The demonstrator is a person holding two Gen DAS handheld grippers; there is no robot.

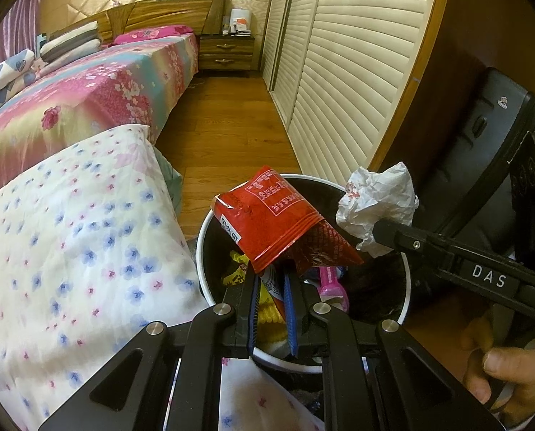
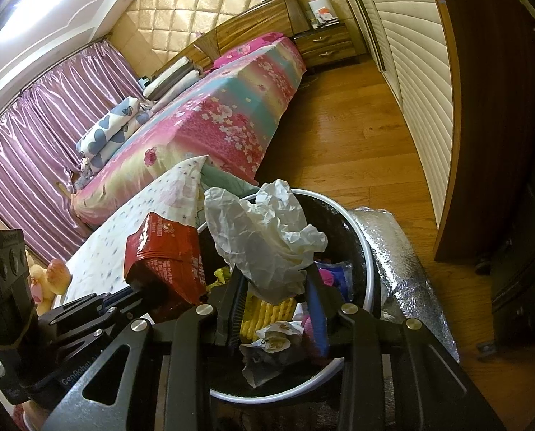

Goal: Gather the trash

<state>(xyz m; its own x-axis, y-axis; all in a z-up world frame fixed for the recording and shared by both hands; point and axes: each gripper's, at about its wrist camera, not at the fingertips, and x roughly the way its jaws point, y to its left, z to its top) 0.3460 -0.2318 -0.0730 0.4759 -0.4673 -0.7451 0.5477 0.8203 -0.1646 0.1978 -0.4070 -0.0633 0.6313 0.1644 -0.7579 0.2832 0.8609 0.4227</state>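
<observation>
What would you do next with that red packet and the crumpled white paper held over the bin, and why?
Probably open both grippers and let the pieces drop. The left gripper holds the red packet and the right gripper holds the crumpled white paper, both above the open bin, which already contains other trash. Nothing seems to block the fall.

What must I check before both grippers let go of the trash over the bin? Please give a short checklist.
1. Left gripper grips the red wrapper: ok.
2. Right gripper grips the crumpled white paper: ok.
3. Red wrapper hangs over the bin opening: ok.
4. White paper hangs over the opening: ok.
5. Bin has room: ok, trash sits below the rim.
6. Bin liner in place: cannot tell.
</observation>
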